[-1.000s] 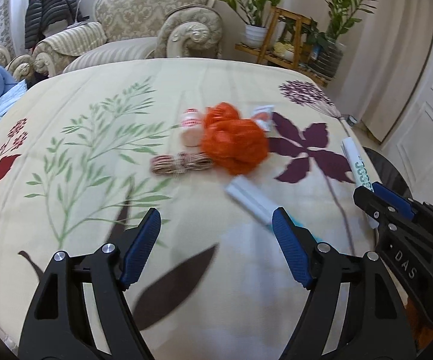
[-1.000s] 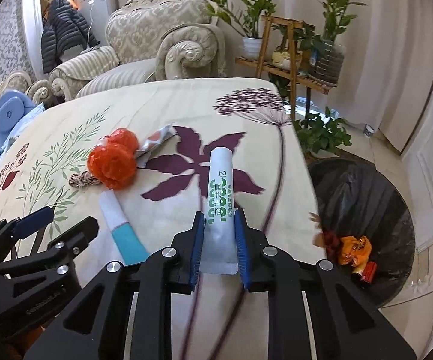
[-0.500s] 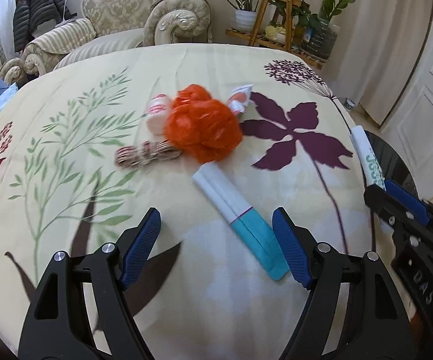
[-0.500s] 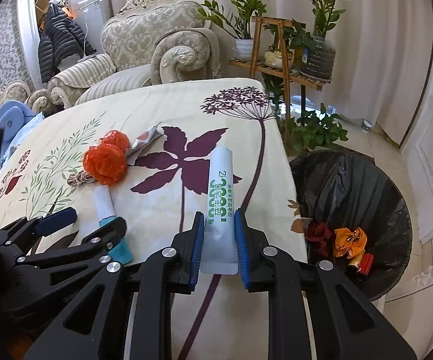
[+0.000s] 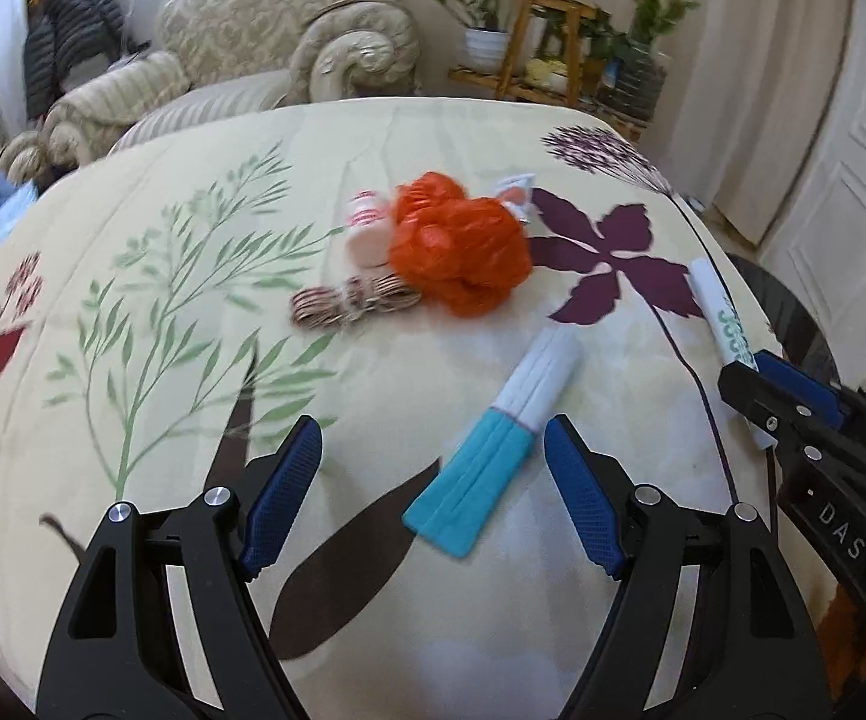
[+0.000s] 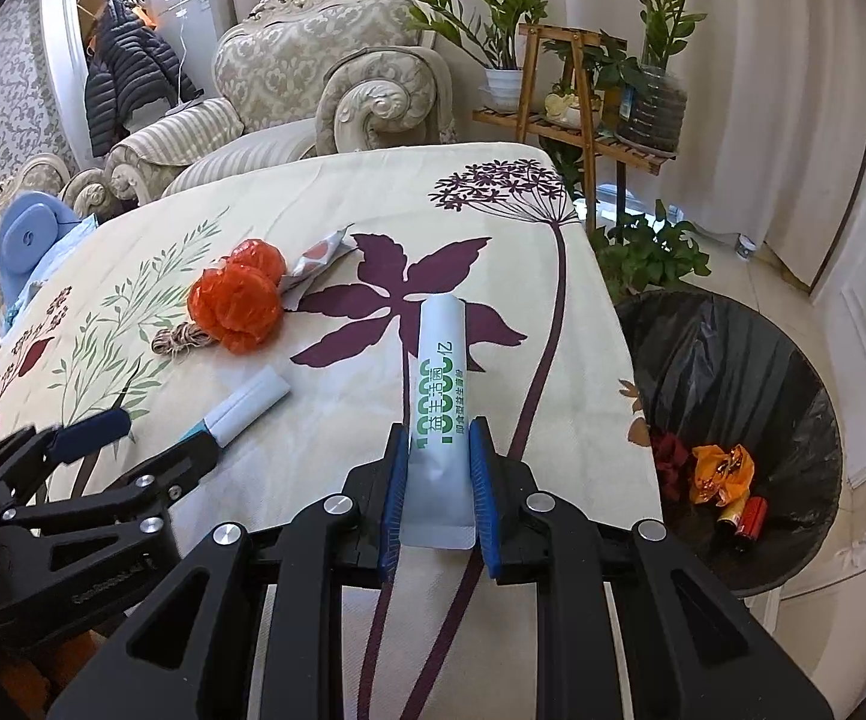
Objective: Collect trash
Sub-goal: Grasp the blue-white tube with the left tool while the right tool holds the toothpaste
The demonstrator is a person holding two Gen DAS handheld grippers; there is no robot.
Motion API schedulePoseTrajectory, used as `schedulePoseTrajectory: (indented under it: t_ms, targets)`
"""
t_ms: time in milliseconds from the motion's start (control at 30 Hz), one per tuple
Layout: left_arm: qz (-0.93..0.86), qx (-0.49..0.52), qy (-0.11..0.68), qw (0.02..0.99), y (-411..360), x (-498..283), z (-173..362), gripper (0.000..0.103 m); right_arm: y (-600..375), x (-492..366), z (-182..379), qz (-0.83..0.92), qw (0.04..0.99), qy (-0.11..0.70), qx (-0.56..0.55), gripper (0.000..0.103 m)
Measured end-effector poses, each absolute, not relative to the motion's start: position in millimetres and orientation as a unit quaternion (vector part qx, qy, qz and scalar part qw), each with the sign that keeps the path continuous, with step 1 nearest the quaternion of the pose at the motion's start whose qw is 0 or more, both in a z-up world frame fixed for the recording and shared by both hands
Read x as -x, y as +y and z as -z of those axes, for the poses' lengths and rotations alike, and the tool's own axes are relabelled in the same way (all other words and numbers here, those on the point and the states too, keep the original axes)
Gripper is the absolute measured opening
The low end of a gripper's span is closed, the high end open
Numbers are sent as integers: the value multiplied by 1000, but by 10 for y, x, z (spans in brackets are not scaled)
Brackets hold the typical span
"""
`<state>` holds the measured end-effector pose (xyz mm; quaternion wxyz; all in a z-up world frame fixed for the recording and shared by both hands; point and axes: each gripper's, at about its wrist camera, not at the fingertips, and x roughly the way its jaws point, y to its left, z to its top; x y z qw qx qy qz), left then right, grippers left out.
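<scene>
Clamped by its flat crimped end in the right tool, the white green-lettered tube lay over the bench's right edge beside the black-lined bin, seemingly for dropping, while the left tool, blue pads apart, straddled the white-and-teal packet.

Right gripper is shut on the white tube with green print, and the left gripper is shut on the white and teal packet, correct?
Not quite. The left gripper is open: in the left wrist view the white and teal packet lies on the tablecloth between its spread fingers, ungrasped. The right gripper is indeed shut on the white tube with green print.
</scene>
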<state>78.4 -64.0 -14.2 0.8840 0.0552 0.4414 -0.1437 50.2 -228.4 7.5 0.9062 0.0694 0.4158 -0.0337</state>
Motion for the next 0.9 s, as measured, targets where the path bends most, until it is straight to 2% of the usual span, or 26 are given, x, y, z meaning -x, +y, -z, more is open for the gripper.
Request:
schedulePoseTrajectory:
  t_ms: [33, 67, 133, 300, 900]
  targets:
    - [150, -59, 441, 883, -658, -789, 149, 69, -2283, -501, -77, 34, 906, 416, -70, 22]
    - [155, -62, 444, 881, -673, -793, 162, 60, -2283, -497, -78, 34, 906, 416, -70, 22]
    - [164, -71, 440, 880, -701, -775, 167, 53, -2288, -500, -77, 34, 906, 416, -71, 22]
    - [196, -91, 425, 879, -786, -692, 159, 21, -2280, -498, -69, 33, 905, 418, -71, 22]
    - [177, -48, 396, 900, -640, -571, 42, 16, -2367, -399, -104, 45, 910, 405, -78, 22]
